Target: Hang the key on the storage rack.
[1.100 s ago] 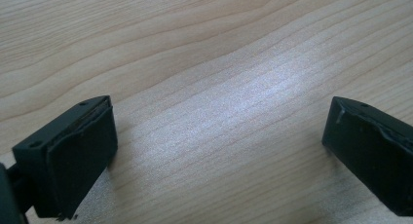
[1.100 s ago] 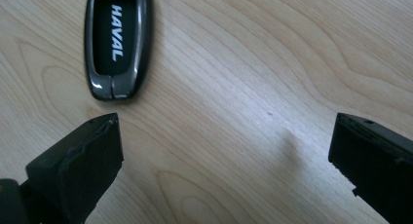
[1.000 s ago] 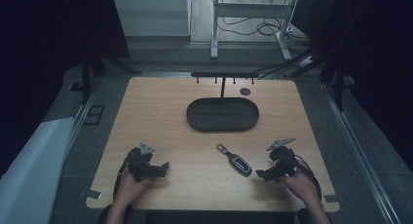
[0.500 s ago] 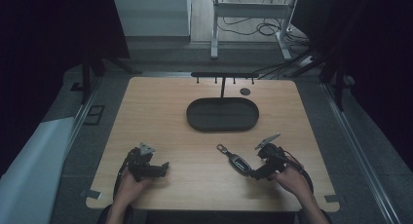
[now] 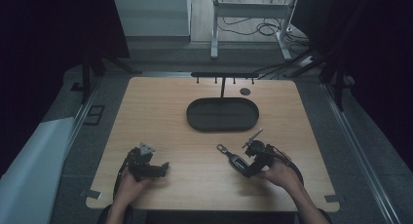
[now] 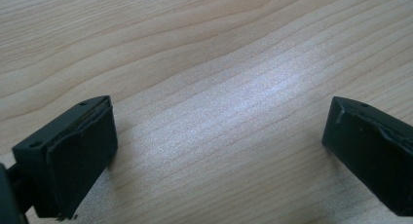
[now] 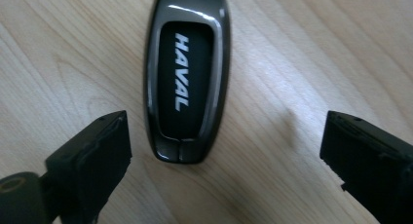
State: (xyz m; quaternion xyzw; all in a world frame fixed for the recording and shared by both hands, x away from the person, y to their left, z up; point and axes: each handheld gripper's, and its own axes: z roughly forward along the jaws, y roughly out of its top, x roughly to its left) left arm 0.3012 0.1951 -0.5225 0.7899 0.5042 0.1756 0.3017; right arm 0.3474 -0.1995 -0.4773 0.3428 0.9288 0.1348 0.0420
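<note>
**Key fob lined up for pickup**

Key fob, glossy black oval lettered HAVAL (image 7: 187, 78), lies flat on the pale wooden table (image 5: 160, 112), just ahead of your right tongs (image 7: 226, 151), which gape wide and empty to straddle it. Your left tongs (image 6: 219, 151) rest equally wide, holding nothing.

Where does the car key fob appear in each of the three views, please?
High view: the key fob lies on the table, right of centre near the front edge, at the right gripper.
Right gripper view: the fob lies top centre, ahead of the open jaws, nearer the left one.
Left gripper view: not in it.
Shared landmark: the light wood grain of the table.
</note>
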